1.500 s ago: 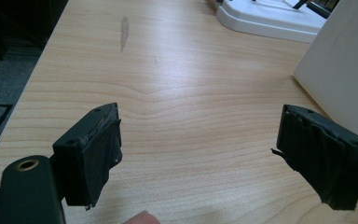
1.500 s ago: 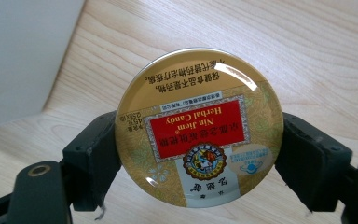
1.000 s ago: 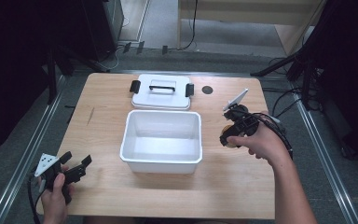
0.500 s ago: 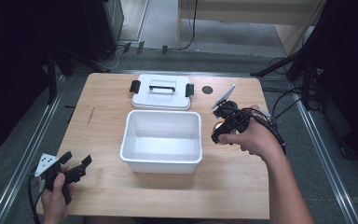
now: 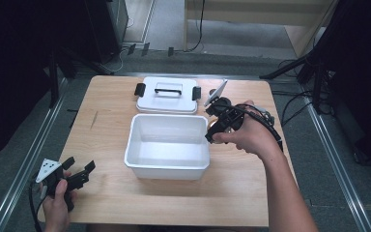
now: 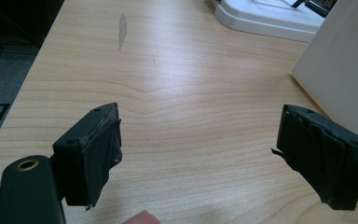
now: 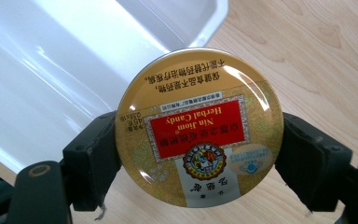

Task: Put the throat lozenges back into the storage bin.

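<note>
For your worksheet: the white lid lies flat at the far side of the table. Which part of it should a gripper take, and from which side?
Take the lid by its black handle, coming straight down from above. The lid lies flat with the handle raised on top at its middle, a narrow bar that open jaws could likely close across; the lid's broad, low edges look harder to span.

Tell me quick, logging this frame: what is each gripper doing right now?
Left gripper: open, jaws wide apart over the wooden table, holding nothing.
Right gripper: shut on the round herbal candy tin.
</note>
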Available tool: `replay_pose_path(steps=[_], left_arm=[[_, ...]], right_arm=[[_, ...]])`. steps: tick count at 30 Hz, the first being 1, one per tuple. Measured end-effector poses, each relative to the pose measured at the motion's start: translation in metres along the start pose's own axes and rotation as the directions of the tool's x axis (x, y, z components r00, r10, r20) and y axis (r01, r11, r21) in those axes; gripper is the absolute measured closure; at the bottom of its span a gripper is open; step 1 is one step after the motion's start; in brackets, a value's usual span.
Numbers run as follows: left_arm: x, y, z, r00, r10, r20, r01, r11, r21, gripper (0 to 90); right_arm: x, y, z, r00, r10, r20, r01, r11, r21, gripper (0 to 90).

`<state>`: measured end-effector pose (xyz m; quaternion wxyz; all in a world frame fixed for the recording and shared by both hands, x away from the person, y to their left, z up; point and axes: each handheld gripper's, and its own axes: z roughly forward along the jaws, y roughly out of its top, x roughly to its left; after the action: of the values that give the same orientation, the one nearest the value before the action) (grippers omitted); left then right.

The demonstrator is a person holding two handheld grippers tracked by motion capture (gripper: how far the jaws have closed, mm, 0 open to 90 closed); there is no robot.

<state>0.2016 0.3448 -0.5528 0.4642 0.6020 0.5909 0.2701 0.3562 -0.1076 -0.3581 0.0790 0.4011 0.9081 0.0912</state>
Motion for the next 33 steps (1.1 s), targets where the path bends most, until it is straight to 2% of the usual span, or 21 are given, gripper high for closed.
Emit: replay_pose_path(steps=[7, 13, 18, 19, 20, 22, 26, 27, 28, 29, 30, 31, 33], left_arm=[[0.0, 0.0, 0.0, 1.0, 0.001, 0.0, -0.001, 1.0, 0.004, 14.6], [0.0, 0.0, 0.0, 1.0, 0.002, 0.002, -0.002, 1.0, 0.006, 14.6], [0.0, 0.0, 0.0, 1.0, 0.001, 0.002, -0.001, 1.0, 0.006, 14.6], [0.0, 0.0, 0.0, 1.0, 0.001, 0.002, -0.001, 1.0, 0.006, 14.7], [0.0, 0.0, 0.0, 1.0, 0.001, 0.003, -0.001, 1.0, 0.007, 14.6], [0.0, 0.0, 0.0, 1.0, 0.001, 0.004, -0.001, 1.0, 0.006, 14.6], [0.0, 0.0, 0.001, 1.0, 0.001, 0.005, -0.001, 1.0, 0.005, 14.6], [0.0, 0.0, 0.001, 1.0, 0.001, 0.005, -0.001, 1.0, 0.005, 14.7], [0.0, 0.0, 0.001, 1.0, 0.002, 0.004, -0.002, 1.0, 0.005, 14.7], [0.0, 0.0, 0.001, 1.0, 0.002, 0.004, -0.002, 1.0, 0.005, 14.7], [0.0, 0.0, 0.001, 1.0, 0.001, 0.005, -0.001, 1.0, 0.005, 14.6], [0.0, 0.0, 0.001, 1.0, 0.001, 0.005, -0.001, 1.0, 0.005, 14.7], [0.0, 0.0, 0.001, 1.0, -0.001, 0.004, 0.001, 1.0, 0.003, 14.6]], right_arm=[[0.011, 0.011, 0.0, 0.9996, -0.025, -0.01, 0.025, 1.0, 0.001, 20.7], [0.023, 0.02, 0.003, 0.996, -0.088, -0.016, 0.088, 0.996, -0.011, 20.6], [0.031, 0.025, 0.006, 0.9884, -0.149, -0.028, 0.149, 0.989, -0.016, 20.6], [0.031, 0.025, 0.006, 0.9884, -0.149, -0.028, 0.149, 0.989, -0.016, 20.6], [0.035, 0.026, 0.008, 0.9816, -0.19, -0.021, 0.189, 0.981, -0.029, 20.6], [0.039, 0.026, 0.01, 0.973, -0.23, -0.015, 0.229, 0.972, -0.042, 20.6], [0.045, 0.025, 0.015, 0.9495, -0.314, -0.005, 0.313, 0.948, -0.053, 20.6], [0.045, 0.025, 0.015, 0.9495, -0.314, -0.005, 0.313, 0.948, -0.053, 20.6], [0.047, 0.025, 0.018, 0.9373, -0.348, 0.0, 0.348, 0.936, -0.053, 20.6], [0.047, 0.025, 0.018, 0.9373, -0.348, 0.0, 0.348, 0.936, -0.053, 20.6], [0.049, 0.025, 0.021, 0.931, -0.365, 0.003, 0.365, 0.93, -0.049, 20.6], [0.049, 0.025, 0.021, 0.931, -0.365, 0.003, 0.365, 0.93, -0.049, 20.6], [0.051, 0.025, 0.025, 0.9208, -0.39, 0.007, 0.39, 0.92, -0.042, 20.6]])
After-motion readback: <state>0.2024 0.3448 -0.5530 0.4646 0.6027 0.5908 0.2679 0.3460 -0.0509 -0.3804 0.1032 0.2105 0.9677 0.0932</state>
